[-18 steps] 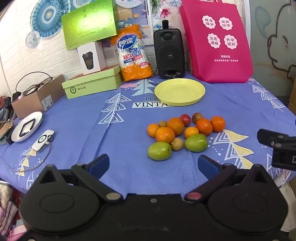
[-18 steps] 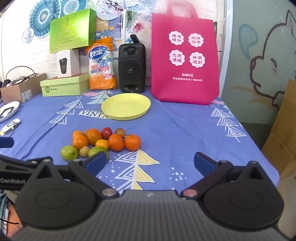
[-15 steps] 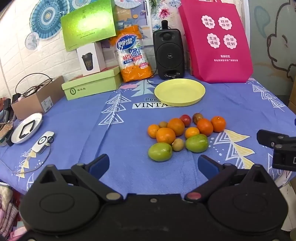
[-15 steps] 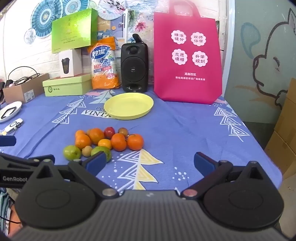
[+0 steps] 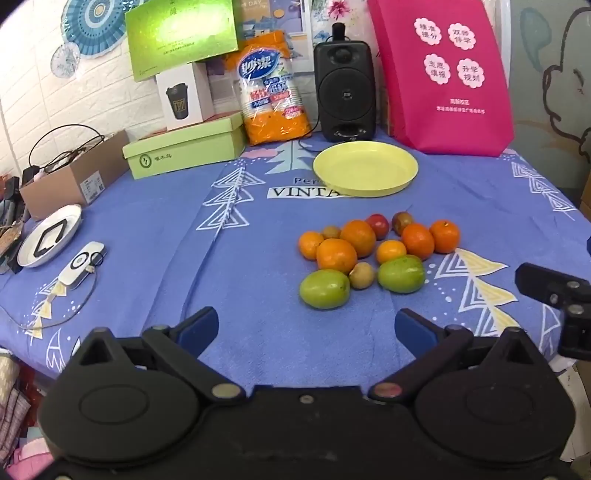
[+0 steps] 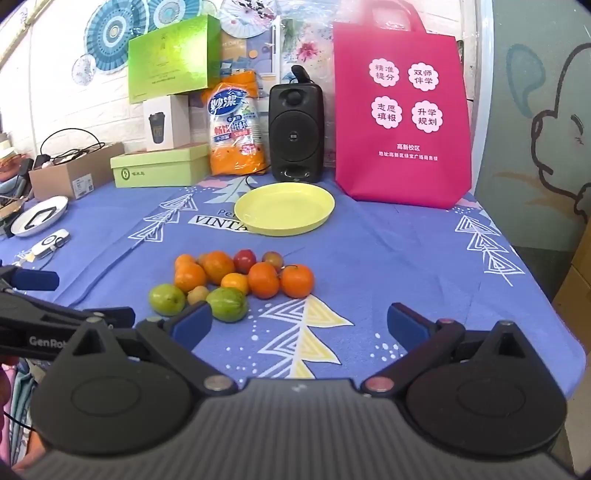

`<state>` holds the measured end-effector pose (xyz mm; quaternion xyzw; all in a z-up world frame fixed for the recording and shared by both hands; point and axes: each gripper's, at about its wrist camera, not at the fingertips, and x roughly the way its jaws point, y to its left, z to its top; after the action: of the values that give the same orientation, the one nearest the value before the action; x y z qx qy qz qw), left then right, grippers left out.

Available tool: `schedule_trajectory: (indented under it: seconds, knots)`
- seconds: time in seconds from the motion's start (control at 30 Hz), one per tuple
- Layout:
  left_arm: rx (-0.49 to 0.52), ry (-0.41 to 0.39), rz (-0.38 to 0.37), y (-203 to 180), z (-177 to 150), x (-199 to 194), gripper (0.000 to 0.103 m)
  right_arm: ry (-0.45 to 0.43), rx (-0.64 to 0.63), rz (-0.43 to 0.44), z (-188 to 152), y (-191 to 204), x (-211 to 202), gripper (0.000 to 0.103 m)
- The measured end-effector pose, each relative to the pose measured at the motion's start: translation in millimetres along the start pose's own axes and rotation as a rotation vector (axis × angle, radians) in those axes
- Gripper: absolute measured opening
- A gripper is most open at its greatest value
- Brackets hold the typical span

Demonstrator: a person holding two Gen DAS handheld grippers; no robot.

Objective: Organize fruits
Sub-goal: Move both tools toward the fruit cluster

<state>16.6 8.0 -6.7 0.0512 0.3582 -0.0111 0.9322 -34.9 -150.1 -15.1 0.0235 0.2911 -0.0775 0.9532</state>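
- Blue patterned tablecloth [image 5: 147, 229] covers the table; a white brick wall with paper fans stands behind it.
- Far edge, left to right: cardboard box [image 5: 74, 177], flat green box [image 5: 184, 149], white cup carton [image 5: 183, 94], large green box [image 5: 181, 35], bag of paper cups [image 5: 273, 92], black speaker [image 5: 345, 94], pink tote bag [image 5: 443, 74].
- Left side: white dish [image 5: 50, 240] and a small white device [image 5: 81, 264] with a cord.
- Yellow plate [image 5: 365, 168]: one, far of centre, nothing on it.
- Fruit cluster [image 5: 376, 254]: loose on the cloth, near side of the plate and apart from it.
- Count, left wrist view: six orange citrus; two green fruits [image 5: 324, 288] on the near row; two small brownish fruits; one red fruit [image 5: 378, 225]; one red-brown fruit [image 5: 402, 220]. Twelve in all.
- Left gripper [image 5: 304, 326]: jaws spread wide, holding nothing, hovering on the near side of the cluster.
- Right gripper [image 6: 299, 323]: jaws spread wide, holding nothing, near and slightly right of the cluster.
- Progress, as judged: not begun. No fruit is sorted or plated; all twelve are left to move, likely onto the plate.
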Motion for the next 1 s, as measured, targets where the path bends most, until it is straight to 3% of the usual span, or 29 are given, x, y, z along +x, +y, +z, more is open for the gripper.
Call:
schedule_trajectory:
  seconds: [0.17,0.3,0.53,0.67,0.8,1.0]
  knots:
    - [-0.017,0.007,0.012,5.8,1.4,6.8,0.103,0.006,-0.006,0.022,0.5,-1.9,3.2,0.103]
    - [-0.040,0.005,0.028,11.2,2.1,14.5,0.103,-0.052,-0.044,-0.047,-2.6,-3.2,3.8,0.103]
    - [-0.075,0.014,0.005,32.3,4.0,38.4,0.103,-0.098,-0.070,-0.007,-3.0,-19.6,10.5,0.103]
    - [0.002,0.014,0.038,31.3,8.0,51.2,0.103,-0.021,-0.033,0.045,3.9,-32.6,23.6,0.103]
    - [-0.013,0.059,0.030,34.5,11.3,67.5,0.103,0.037,0.041,0.053,7.5,-40.8,38.2,0.103]
    - [0.034,0.056,0.084,28.9,10.2,82.7,0.103,0.013,-0.026,0.064,5.0,-30.2,48.9,0.103]
